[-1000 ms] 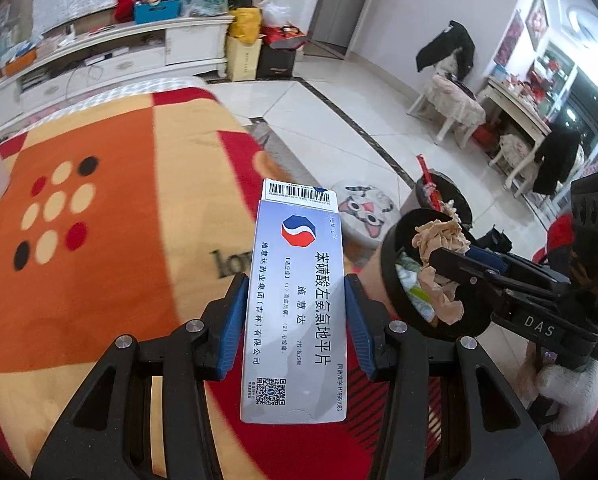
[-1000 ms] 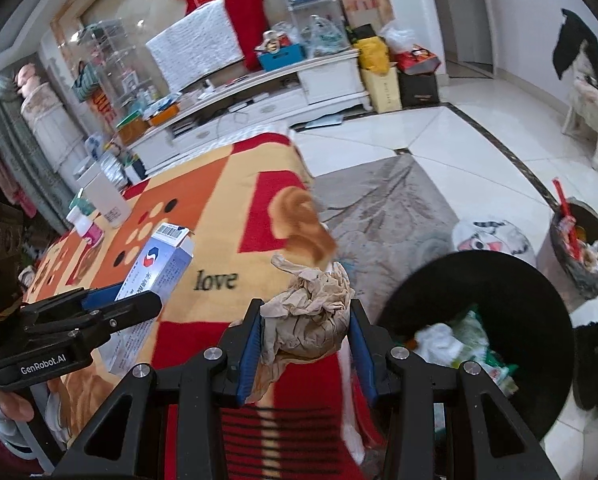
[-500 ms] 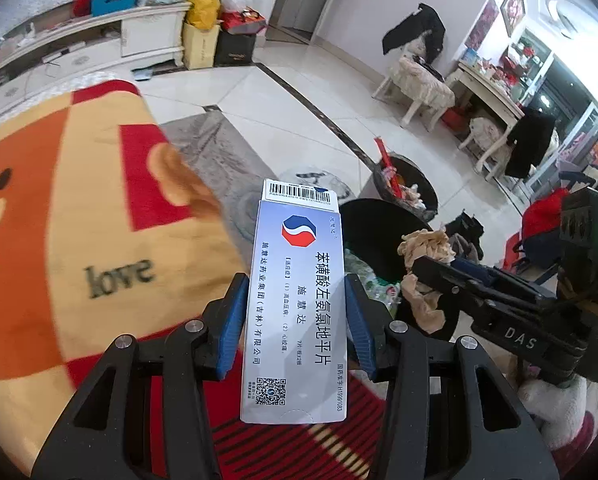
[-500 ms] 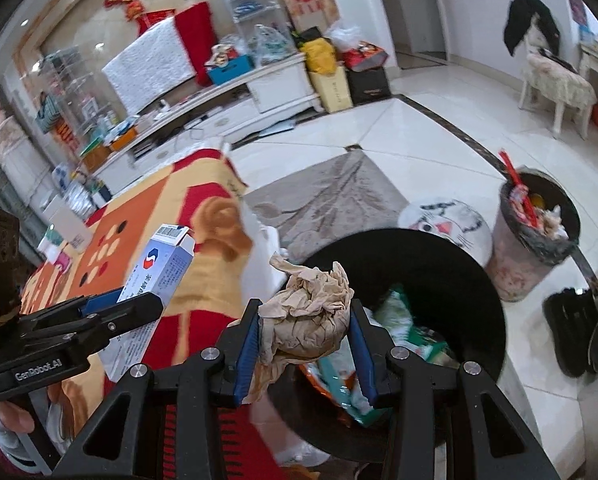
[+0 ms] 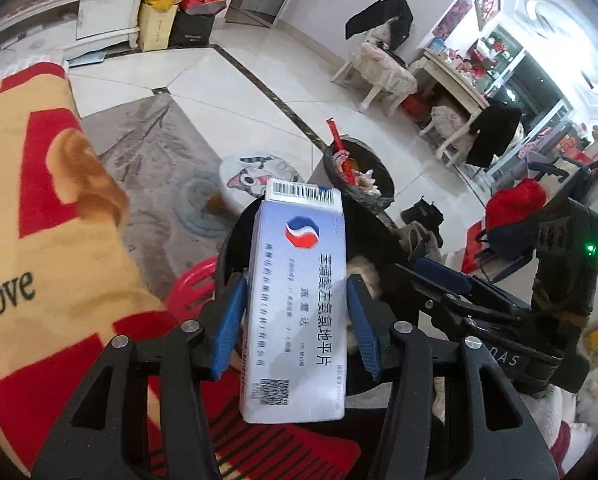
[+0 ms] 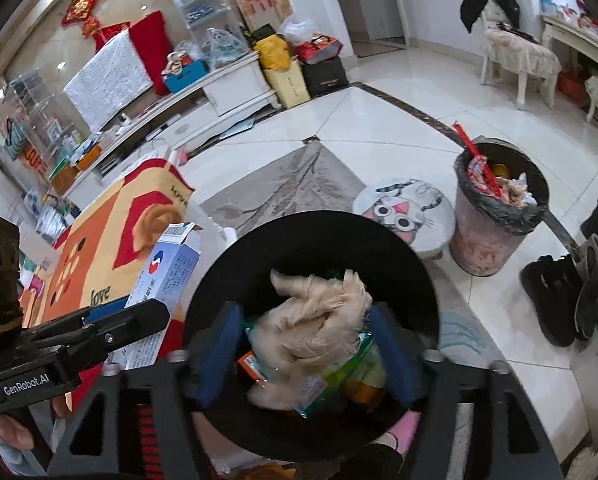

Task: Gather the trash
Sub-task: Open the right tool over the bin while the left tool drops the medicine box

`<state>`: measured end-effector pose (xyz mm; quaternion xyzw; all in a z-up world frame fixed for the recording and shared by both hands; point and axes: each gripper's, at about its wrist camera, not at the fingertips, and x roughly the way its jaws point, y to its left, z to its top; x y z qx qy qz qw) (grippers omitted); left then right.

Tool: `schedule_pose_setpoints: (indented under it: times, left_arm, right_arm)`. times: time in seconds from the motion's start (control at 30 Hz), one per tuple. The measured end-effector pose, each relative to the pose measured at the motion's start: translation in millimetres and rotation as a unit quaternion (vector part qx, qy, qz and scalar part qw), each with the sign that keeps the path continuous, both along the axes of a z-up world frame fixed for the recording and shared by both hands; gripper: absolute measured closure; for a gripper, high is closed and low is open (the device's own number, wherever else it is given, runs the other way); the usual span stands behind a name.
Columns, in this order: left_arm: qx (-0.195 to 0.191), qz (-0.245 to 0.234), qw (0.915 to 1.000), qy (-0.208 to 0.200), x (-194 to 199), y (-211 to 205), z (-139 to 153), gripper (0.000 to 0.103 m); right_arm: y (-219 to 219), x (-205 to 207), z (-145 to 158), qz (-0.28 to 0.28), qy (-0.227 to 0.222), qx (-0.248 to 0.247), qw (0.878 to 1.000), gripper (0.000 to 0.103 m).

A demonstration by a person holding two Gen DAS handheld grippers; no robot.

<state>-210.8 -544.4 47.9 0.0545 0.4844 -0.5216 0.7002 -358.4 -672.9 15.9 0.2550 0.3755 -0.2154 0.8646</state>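
My left gripper (image 5: 295, 316) is shut on a white and blue medicine box (image 5: 297, 304), held upright beside the black trash bin (image 5: 383, 240). The box also shows in the right wrist view (image 6: 167, 276). My right gripper (image 6: 307, 348) is open over the black bin (image 6: 311, 236). A crumpled beige paper wad (image 6: 319, 320) sits between the spread fingers, free of the pads, on the trash in the bin. The right gripper also shows in the left wrist view (image 5: 439, 276).
A table under an orange, red and yellow blanket (image 5: 39, 240) stands at the left. A cat-face stool (image 6: 407, 212) and a full pink waste bin (image 6: 495, 216) stand beyond the black bin. Black boots (image 6: 575, 292) line the right wall.
My right gripper has opened and let go of the paper wad, which has dropped into the black bin. Both grippers moved right, off the table; the left holds the box unchanged.
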Motion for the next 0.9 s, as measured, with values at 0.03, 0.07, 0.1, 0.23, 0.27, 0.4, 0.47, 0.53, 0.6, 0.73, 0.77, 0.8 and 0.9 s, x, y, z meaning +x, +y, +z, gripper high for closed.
schedule_pose_setpoints:
  times: [0.03,0.07,0.1,0.23,0.27,0.4,0.47,0.53,0.6,0.73,0.77,0.8,0.9]
  left_arm:
    - [-0.001,0.002,1.0000,-0.003,-1.0,0.5,0.9,0.044]
    - [0.001,0.007,0.9999,-0.011,-1.4,1.8,1.9,0.041]
    - [0.004,0.013,0.9997,-0.020,-1.6,3.4,3.4,0.041]
    - [0.013,0.026,0.9985,-0.046,-6.0,8.8,8.3,0.041]
    - [0.014,0.029,0.9981,-0.052,-7.1,10.9,9.9,0.041]
    - [0.021,0.050,0.9950,-0.085,-11.8,22.0,18.5,0.041]
    - [0.019,0.057,0.9941,-0.090,-13.2,28.6,22.1,0.041]
    - [0.012,0.064,0.9934,-0.094,-13.4,37.7,25.5,0.041]
    - [0.006,0.074,0.9917,-0.105,-16.1,48.1,30.8,0.041]
    - [-0.003,0.091,0.9859,-0.140,-21.8,62.8,44.4,0.041]
    - [-0.006,0.096,0.9838,-0.152,-24.7,68.3,47.9,0.041]
    - [-0.007,0.102,0.9805,-0.168,-28.6,73.3,52.7,0.041]
    - [-0.012,0.107,0.9746,-0.196,-36.6,81.6,63.2,0.041]
  right_arm:
    - [-1.4,-2.1,-0.1,-0.002,-0.001,0.002,1.000,0.030]
    - [-1.9,-3.8,-0.1,-0.003,0.000,0.003,1.000,0.030]
    - [-2.3,-4.6,-0.3,-0.005,0.000,0.003,1.000,0.030]
    - [0.2,-8.0,1.2,-0.006,0.001,0.001,1.000,0.030]
    - [2.0,-8.6,2.1,-0.006,0.001,-0.001,1.000,0.030]
    - [14.0,-10.5,8.3,-0.008,-0.001,-0.021,1.000,0.030]
    - [19.8,-12.8,12.2,-0.011,-0.005,-0.034,0.999,0.030]
    - [25.8,-14.2,17.3,-0.015,-0.009,-0.048,0.999,0.030]
    - [33.0,-15.9,23.5,-0.018,-0.014,-0.064,0.998,0.030]
    - [46.4,-20.7,35.3,-0.022,-0.027,-0.086,0.996,0.030]
    - [49.4,-20.9,38.1,-0.022,-0.030,-0.091,0.995,0.030]
    - [52.9,-21.7,41.5,-0.023,-0.033,-0.097,0.995,0.030]
    - [64.0,-24.6,50.8,-0.026,-0.046,-0.111,0.992,0.030]
